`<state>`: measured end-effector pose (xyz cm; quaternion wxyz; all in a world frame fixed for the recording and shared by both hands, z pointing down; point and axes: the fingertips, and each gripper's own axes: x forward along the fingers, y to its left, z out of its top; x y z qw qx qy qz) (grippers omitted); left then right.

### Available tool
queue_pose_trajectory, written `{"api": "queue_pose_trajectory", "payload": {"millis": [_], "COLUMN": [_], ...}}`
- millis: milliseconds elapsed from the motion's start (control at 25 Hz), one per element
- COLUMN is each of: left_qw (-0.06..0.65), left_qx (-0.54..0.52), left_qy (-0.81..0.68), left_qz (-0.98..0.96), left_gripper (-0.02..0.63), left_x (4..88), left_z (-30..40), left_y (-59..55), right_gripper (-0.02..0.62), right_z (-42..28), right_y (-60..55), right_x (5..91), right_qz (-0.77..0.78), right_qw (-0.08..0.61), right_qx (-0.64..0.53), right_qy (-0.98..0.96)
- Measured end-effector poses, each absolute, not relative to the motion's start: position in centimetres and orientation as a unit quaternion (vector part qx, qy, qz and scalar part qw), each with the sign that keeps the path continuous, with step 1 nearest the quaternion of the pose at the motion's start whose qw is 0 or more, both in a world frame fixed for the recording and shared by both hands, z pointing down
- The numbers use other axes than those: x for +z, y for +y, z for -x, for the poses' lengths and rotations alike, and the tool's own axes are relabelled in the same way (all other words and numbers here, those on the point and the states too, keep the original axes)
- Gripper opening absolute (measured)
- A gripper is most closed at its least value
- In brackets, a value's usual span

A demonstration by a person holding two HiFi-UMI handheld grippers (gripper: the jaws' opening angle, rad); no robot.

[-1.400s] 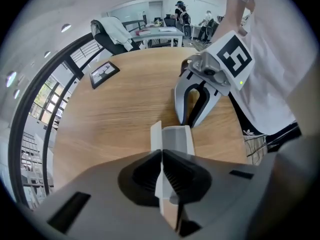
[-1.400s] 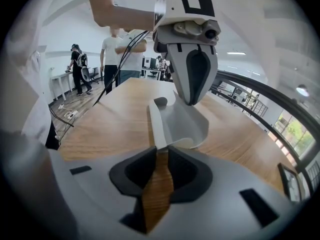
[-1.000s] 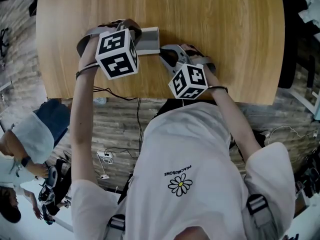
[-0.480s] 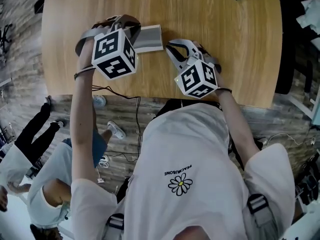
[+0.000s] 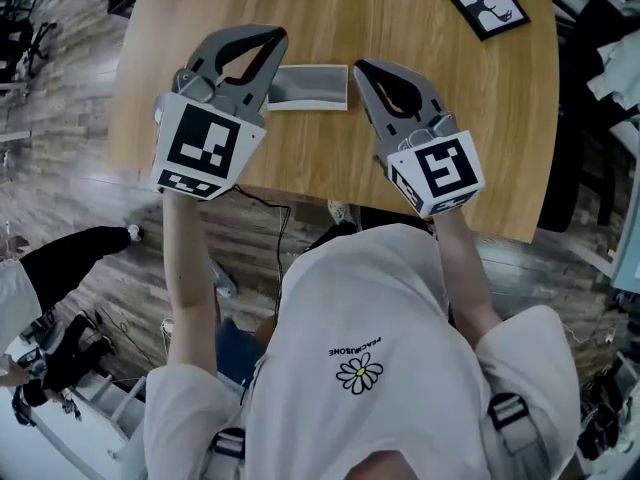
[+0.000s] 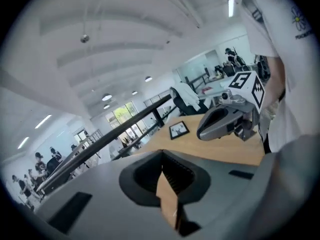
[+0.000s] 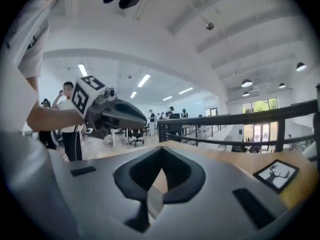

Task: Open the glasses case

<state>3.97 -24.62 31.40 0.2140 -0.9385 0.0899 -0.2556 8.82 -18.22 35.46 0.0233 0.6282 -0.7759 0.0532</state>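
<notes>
Left gripper (image 5: pixel 262 40), right gripper (image 5: pixel 362 68): closed, empty (held clear). At twelve o'clock, the glasses case (image 5: pixel 310 86): opened? I can't tell.

The only words that can be read stand on the person's white T-shirt (image 5: pixel 400 288): one small line of black capitals, about "PEACMUSONE", just above a printed daisy (image 5: pixel 360 370), though the middle letters are too small to be sure. The cube (image 5: pixel 205 146) of the left gripper (image 5: pixel 272 40) and the cube (image 5: pixel 437 171) of the right gripper (image 5: pixel 362 68) carry black-and-white square markers, patterns and not letters.
</notes>
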Motion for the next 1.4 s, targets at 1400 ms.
{"api": "queue_pose_trajectory", "payload": {"millis": [1400], "left_qw": [0.050], "left_qx": [0.062], "left_qy": [0.493], "left_qz": [0.867], "left_gripper": [0.017], "left_x": [23.6], "left_z": [15.1], "left_y": [-16.8], "right_gripper": [0.006], "right_z": [3.4], "right_y": [-14.0], "right_x": [24.0], "right_qz": [-0.588], "right_qw": [0.012], "right_qx": [-0.106], "right_qy": [-0.801]}}
